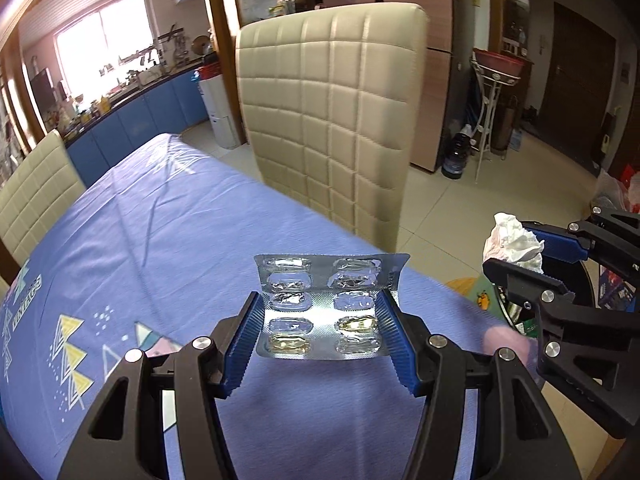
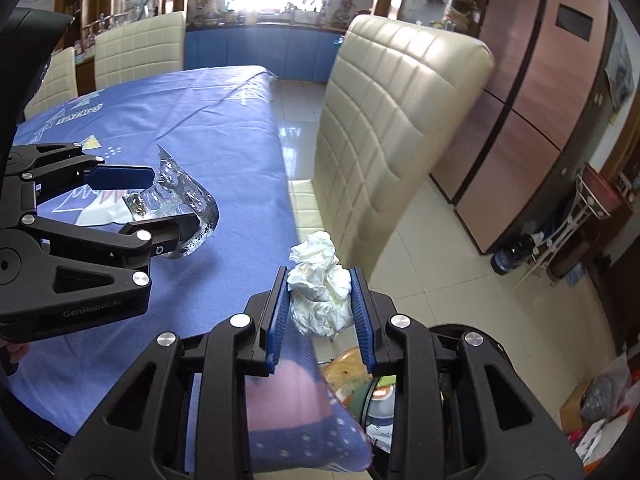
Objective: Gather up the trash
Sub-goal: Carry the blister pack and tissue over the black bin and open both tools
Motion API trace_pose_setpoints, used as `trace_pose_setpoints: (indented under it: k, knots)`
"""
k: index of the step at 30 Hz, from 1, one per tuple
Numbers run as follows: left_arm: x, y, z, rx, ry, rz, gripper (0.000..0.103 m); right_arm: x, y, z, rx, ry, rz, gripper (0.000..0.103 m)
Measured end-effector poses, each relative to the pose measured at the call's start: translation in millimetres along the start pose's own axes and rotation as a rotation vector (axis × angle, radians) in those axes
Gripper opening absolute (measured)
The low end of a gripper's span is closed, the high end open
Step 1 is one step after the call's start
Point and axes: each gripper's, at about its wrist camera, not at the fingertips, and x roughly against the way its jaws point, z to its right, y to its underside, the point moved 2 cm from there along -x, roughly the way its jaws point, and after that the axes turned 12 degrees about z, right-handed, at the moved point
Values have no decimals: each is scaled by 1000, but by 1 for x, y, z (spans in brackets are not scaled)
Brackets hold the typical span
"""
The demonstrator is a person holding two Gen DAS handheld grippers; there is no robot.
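Two grippers are each clamped on one piece of trash above the near right corner of the table point(image 1: 140, 220), which wears a blue patterned tablecloth point(image 2: 208, 120). One silver blister pack point(image 1: 324, 308) sits pinched by its long edges between the blue pads of the left gripper point(image 1: 322, 312), lying roughly flat, its long axis pointing forward along the fingers, far end bent upward; ten blisters show, in two columns. One crumpled white tissue point(image 2: 320, 284) is squeezed between the fingers of the right gripper point(image 2: 320, 300), held just past the table's right edge, near one cream quilted chair point(image 2: 392, 120).
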Motion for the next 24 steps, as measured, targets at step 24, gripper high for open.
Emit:
trace_pose_setpoints:
  k: [24]
  knots:
    - [-41,-27,133,-153,155,-7,57,-6,86,129,-190,198,-116,54]
